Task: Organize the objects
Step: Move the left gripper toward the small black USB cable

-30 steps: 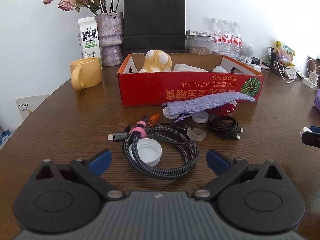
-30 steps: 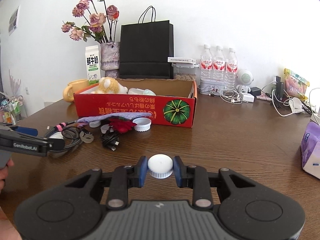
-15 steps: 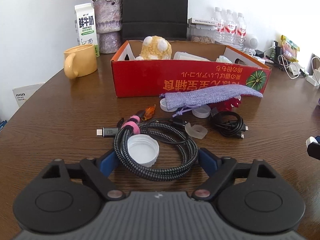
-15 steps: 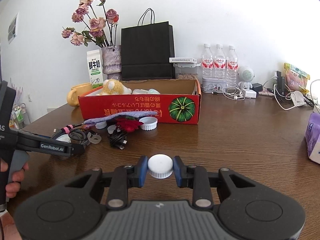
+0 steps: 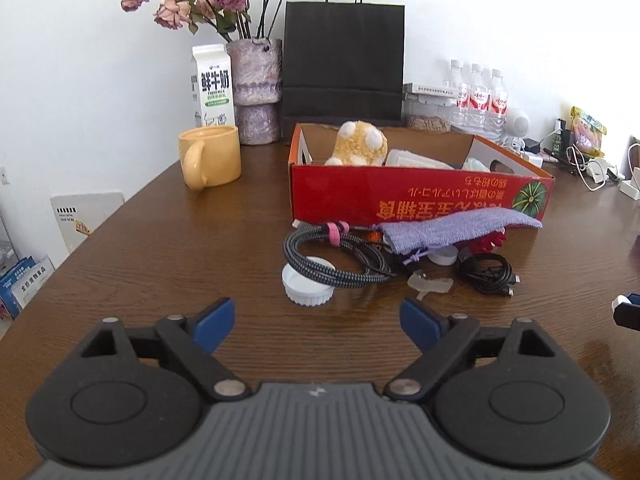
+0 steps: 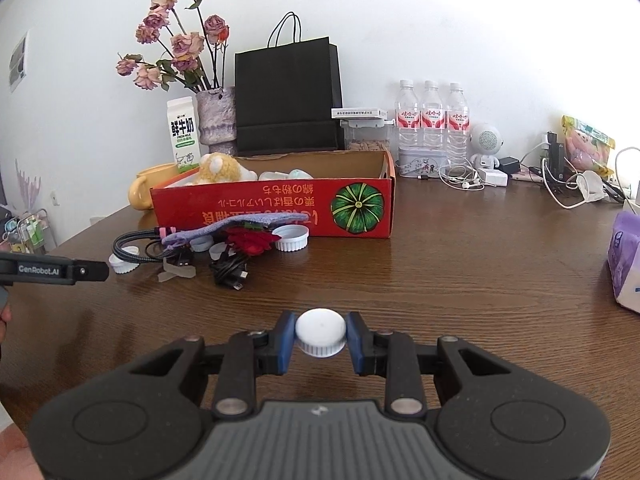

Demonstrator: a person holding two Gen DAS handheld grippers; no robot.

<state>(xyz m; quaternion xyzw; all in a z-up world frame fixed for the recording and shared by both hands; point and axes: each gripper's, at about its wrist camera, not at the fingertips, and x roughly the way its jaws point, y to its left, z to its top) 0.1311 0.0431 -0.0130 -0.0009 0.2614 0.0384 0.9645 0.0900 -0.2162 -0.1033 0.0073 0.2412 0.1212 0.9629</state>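
My right gripper is shut on a small white bottle cap, held above the table. My left gripper is open and empty, a little short of a white lid and a coiled braided cable. Beyond them lie a purple pouch, a black cable and a clear plastic piece. A red cardboard box holds a yellow plush toy. The right wrist view shows the box, another white lid and the left gripper.
A yellow mug, milk carton, flower vase and black paper bag stand behind the box. Water bottles, chargers and wires are at back right. A purple tissue pack sits at right.
My left gripper has pulled back and risen from around the coiled cable and lid, still open. The right gripper keeps hold of the cap and has shifted slightly.
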